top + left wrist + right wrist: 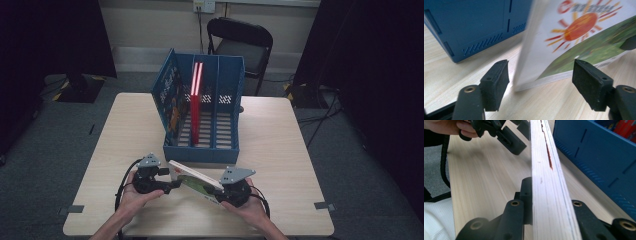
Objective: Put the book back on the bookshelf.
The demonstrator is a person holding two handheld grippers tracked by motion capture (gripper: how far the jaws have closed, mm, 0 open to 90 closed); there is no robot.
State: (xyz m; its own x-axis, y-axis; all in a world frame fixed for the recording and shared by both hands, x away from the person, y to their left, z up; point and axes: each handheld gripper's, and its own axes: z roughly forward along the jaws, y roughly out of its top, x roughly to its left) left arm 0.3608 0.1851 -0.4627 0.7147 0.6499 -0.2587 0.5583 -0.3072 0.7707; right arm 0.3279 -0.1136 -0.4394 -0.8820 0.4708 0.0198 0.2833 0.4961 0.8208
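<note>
Two grippers (pixel 176 184) (pixel 220 191), one book (pixel 195 180), one blue rack (pixel 200 150), two red books (pixel 195 100)

So my desk (pixel 280 150) is just a light wood-grain top, squarish with rounded corners. A blue file rack (pixel 202 112) with several slots sits on it around the middle, a bit toward the far edge, with a red book (pixel 195 107) standing upright in one slot. The picture book (pixel 192 181) has its bottom edge down on the wood near my edge.
</note>
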